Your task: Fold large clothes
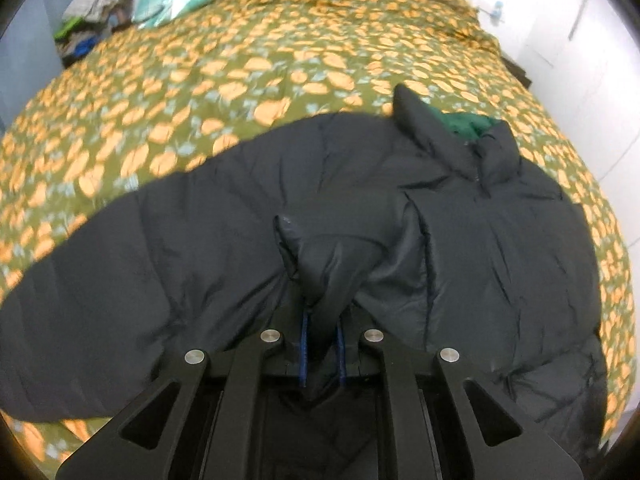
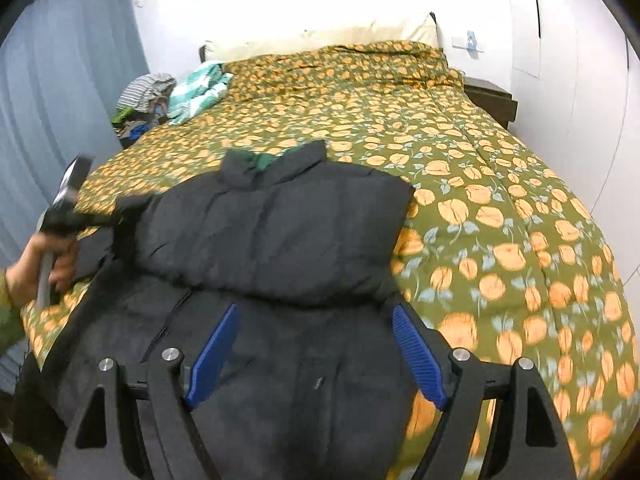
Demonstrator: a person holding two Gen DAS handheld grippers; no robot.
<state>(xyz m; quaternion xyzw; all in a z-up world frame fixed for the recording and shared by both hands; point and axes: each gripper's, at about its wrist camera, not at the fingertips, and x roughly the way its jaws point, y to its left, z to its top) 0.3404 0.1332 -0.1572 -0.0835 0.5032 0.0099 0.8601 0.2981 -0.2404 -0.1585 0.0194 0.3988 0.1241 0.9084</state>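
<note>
Your left gripper (image 1: pixel 322 320) points steeply down, its jaws clamped on a pinched-up fold of the black jacket (image 1: pixel 460 240). The jacket lies on the floral bedspread (image 1: pixel 240 80), collar (image 2: pixel 276 166) toward the pillows (image 2: pixel 320 36), one side folded over its middle. Your right gripper (image 2: pixel 314 344) hangs tilted down above the jacket's lower part, jaws wide apart with nothing between the blue pads (image 2: pixel 418 354). In the right wrist view your left hand (image 2: pixel 44 260) grips its handle at the jacket's left edge.

No readable text, labels — none anywhere
</note>
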